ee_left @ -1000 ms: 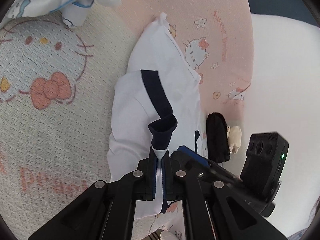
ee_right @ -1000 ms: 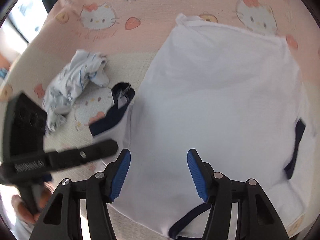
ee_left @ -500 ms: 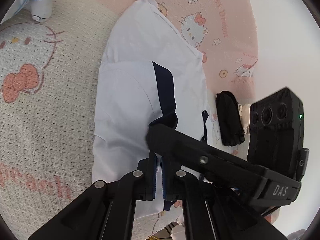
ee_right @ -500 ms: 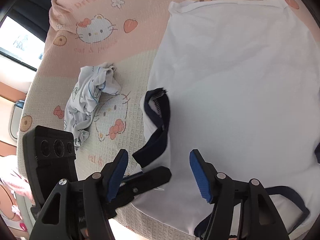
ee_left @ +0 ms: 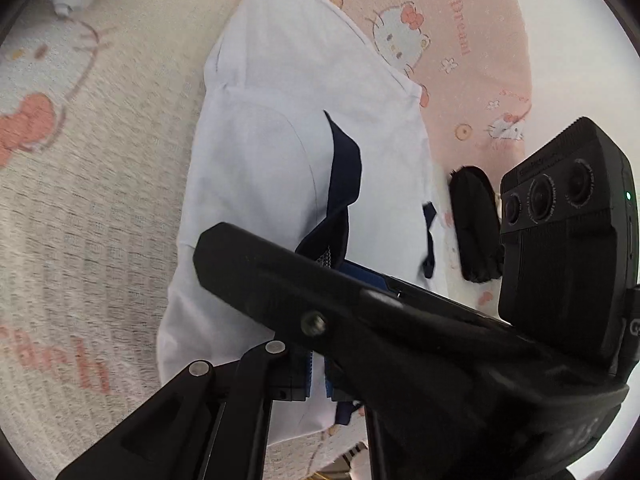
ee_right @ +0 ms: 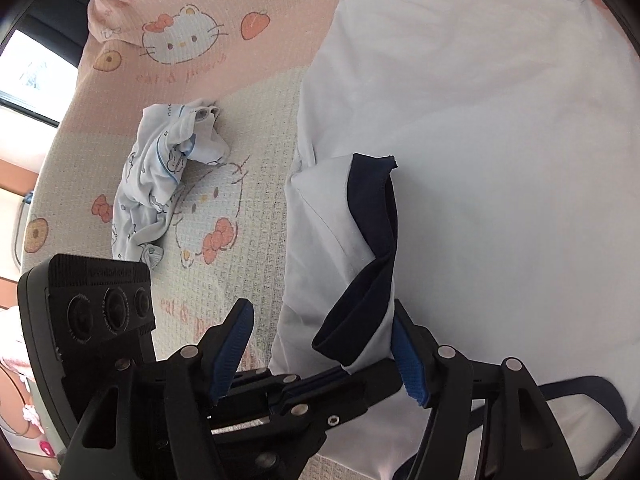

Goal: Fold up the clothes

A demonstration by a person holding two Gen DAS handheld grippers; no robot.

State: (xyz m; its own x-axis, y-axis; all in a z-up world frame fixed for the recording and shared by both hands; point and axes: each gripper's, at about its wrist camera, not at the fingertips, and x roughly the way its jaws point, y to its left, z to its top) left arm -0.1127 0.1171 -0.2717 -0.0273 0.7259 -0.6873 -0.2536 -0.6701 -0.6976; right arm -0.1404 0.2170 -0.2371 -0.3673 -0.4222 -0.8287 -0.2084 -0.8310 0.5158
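L to R in the right wrist view: the camera block of the left gripper [ee_right: 308,390] sits at the lower left, over a Hello Kitty blanket [ee_right: 248,128] w/ a pink band on top and a cream waffle part below. On the cream part lies a crumpled printed garment [ee_right: 160,176], well apart from the rest. Next comes the white T-shirt [ee_right: 480,120], spread flat on the blanket, its navy-trimmed sleeve [ee_right: 372,236] folded in over the body. The left gripper's jaws are together, clamped on the sleeve's edge, lifting it a bit off the shirt. The right gripper [ee_right: 320,356] hangs just above, jaws apart, blue pads on either side of the sleeve end but not pressing on it. In the left wrist view the right gripper's arm crosses in front of the left jaws; right of the shirt, near its edge, lies a small black item [ee_left: 476,224] that I can't identify.
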